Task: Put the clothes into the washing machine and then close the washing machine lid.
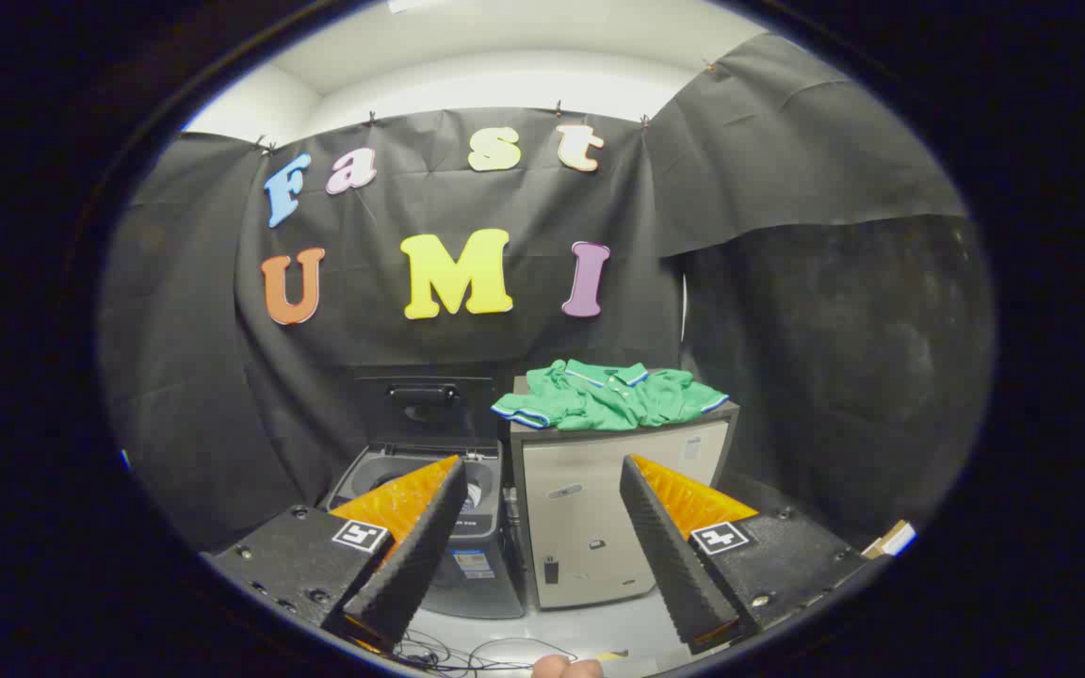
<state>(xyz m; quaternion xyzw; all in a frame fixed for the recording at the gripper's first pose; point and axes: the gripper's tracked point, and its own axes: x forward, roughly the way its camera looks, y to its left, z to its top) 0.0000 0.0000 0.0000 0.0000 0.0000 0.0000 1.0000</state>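
Beyond my left finger stands the washing machine [429, 513], its lid [425, 407] raised upright against the wall. To its right, a green shirt [610, 395] lies crumpled lengthwise across a beige cabinet [599, 508], collar toward the wall. My gripper [542, 527] gapes wide, holding nothing. Labels too small to read.

walls: black cloth [787, 311] | ceiling: white, lit | floor [590, 629]: pale, cables [453, 652] | furniture: beige cabinet [599, 508]

Gripper [542, 537]: external condition

Two wedge-shaped fingers [411, 556] carried ribbed inner faces. Each black base block bore a square black-and-white marker [361, 535] and visible screws [298, 513]; the jaws stood apart, gripping nothing.
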